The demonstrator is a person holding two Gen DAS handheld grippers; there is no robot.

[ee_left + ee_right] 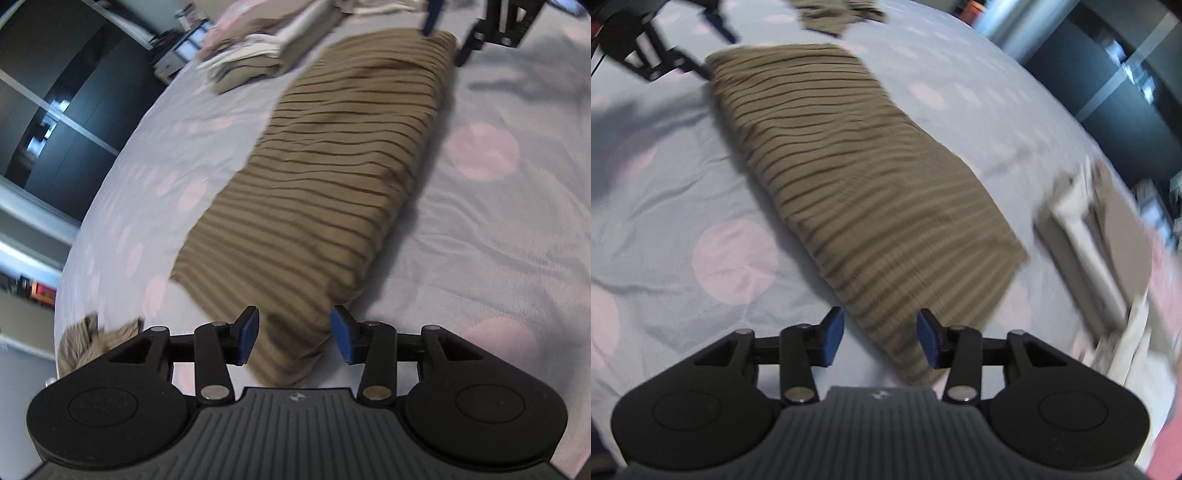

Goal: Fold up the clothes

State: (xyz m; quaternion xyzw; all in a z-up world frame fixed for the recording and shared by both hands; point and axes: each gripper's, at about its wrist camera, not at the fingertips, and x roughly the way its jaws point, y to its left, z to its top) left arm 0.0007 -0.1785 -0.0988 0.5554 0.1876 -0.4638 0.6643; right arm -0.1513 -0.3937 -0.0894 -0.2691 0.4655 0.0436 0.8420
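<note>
A brown garment with thin dark stripes (332, 177) lies folded into a long strip on the bed; it also shows in the right wrist view (871, 192). My left gripper (294, 339) is open, its blue pads either side of the strip's near end, just above it. My right gripper (880, 339) is open over the opposite end of the strip. Each gripper shows in the other's view, at the far end of the garment: the right gripper (480, 33) and the left gripper (665, 48).
The bed has a pale lilac sheet with pink dots (498, 221). A stack of folded beige and white clothes (266, 48) lies beside the strip, also in the right wrist view (1100, 240). A loose brown garment (88, 339) lies at the bed's edge. Dark wardrobe doors (55, 110) stand beyond.
</note>
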